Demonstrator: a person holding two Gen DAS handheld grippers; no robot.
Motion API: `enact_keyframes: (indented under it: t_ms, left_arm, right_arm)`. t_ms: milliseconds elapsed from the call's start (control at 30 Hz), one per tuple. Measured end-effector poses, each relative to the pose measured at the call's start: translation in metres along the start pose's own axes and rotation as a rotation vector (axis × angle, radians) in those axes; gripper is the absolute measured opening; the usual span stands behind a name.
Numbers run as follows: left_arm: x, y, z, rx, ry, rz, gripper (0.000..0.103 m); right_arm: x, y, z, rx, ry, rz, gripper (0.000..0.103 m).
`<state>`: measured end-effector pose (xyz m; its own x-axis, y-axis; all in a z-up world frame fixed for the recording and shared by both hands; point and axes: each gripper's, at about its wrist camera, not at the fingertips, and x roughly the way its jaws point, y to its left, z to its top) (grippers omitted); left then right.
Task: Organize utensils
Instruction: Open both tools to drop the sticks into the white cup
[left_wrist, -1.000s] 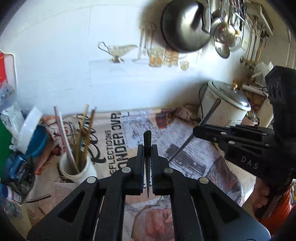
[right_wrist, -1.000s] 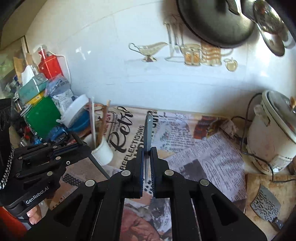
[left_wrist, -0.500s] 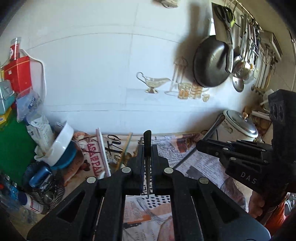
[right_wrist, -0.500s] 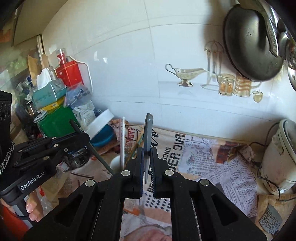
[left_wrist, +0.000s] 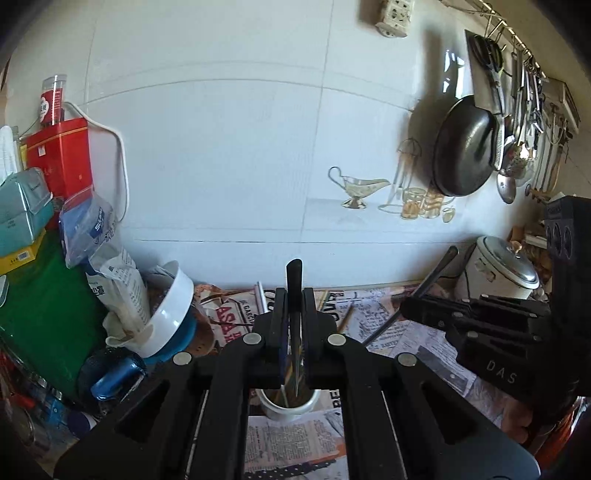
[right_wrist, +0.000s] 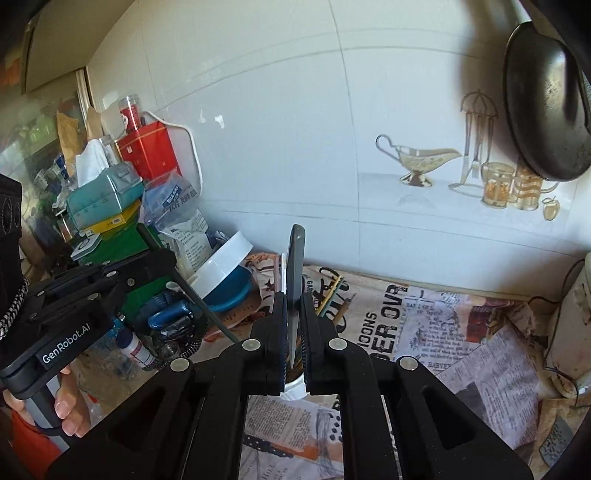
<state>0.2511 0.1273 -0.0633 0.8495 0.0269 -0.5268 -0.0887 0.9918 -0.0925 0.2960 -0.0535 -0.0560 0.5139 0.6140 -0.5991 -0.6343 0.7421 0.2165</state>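
Observation:
In the left wrist view my left gripper (left_wrist: 294, 300) is shut on a thin dark utensil (left_wrist: 294, 280). It stands upright with its pointed end down over a white cup (left_wrist: 275, 406) that holds chopsticks. To the right, my right gripper (left_wrist: 408, 308) holds a slim dark rod-like utensil (left_wrist: 430, 284). In the right wrist view my right gripper (right_wrist: 294, 300) is shut on a flat grey utensil (right_wrist: 296, 266), upright above the same white cup (right_wrist: 293, 391). The left gripper (right_wrist: 166, 260) is at the left with its thin utensil (right_wrist: 201, 301) slanting down.
Newspaper (right_wrist: 424, 332) covers the counter. At the left are a white bowl on a blue one (left_wrist: 170, 317), a bag (left_wrist: 118, 273), a green box (left_wrist: 40, 302) and a red tin (right_wrist: 147, 151). A rice cooker (left_wrist: 502, 269) and a hanging black pan (left_wrist: 465, 147) are at the right.
Both grippers moved left along the counter and rose a little, each keeping its utensil. The white cup went from the left of both views to right beneath the jaws.

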Motion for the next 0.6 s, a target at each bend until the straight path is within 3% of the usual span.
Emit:
enact_keyframes:
  t_ms: [367,600]
  left_arm:
    - [0.075,0.023,-0.027,-0.015,0.168,0.021,0.004]
    - [0.102,0.025,-0.040,-0.038,0.263,0.014,0.004]
  right_arm:
    - [0.076,0.005,-0.025,0.028,0.186,-0.021,0.006]
    - [0.098,0.002,-0.034,0.020,0.260,-0.034,0.006]
